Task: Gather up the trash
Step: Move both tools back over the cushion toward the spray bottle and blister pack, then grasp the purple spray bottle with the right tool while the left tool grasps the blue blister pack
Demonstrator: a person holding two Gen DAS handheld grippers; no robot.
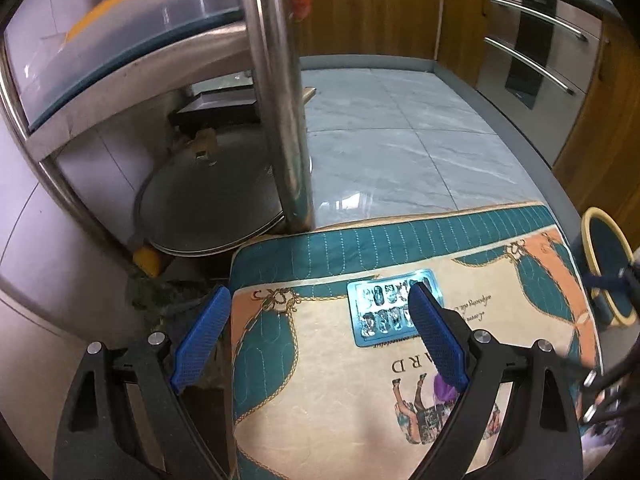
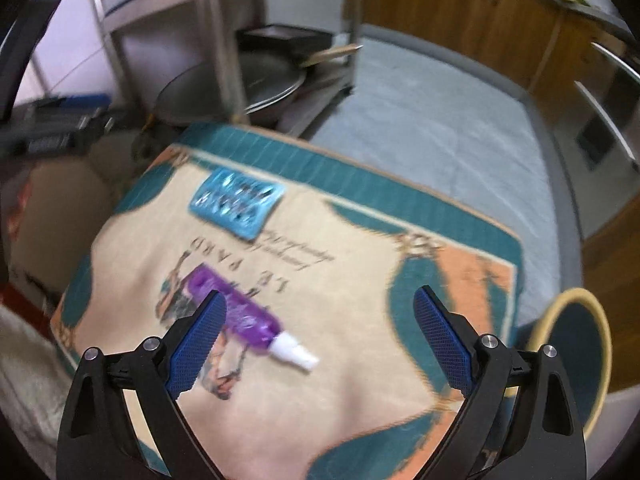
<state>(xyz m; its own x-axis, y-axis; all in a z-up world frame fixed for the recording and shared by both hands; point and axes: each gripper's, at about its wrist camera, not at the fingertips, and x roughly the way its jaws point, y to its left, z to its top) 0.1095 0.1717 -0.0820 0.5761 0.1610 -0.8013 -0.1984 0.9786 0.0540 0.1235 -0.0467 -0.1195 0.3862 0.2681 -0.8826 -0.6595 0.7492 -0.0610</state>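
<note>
A blue blister pack (image 1: 390,306) of pills lies on a patterned cushion (image 1: 332,380); it also shows in the right wrist view (image 2: 238,202). A purple spray bottle (image 2: 248,316) with a white nozzle lies on the cushion (image 2: 360,320) nearer me, and only its purple end (image 1: 444,384) shows in the left wrist view. My left gripper (image 1: 318,300) is open above the cushion's far left part, its right finger over the blister pack. My right gripper (image 2: 320,306) is open above the bottle, its left finger over the bottle's body. A round bin (image 2: 576,356) with a cream rim stands right of the cushion.
A steel rack post (image 1: 280,92) rises just beyond the cushion, with a large pan lid (image 1: 208,200) and a black tray (image 1: 218,110) underneath. Grey tiled floor (image 1: 400,140) lies beyond, bordered by wooden cabinets (image 1: 368,8) and steel drawers (image 1: 532,56). The bin (image 1: 608,268) is at the right.
</note>
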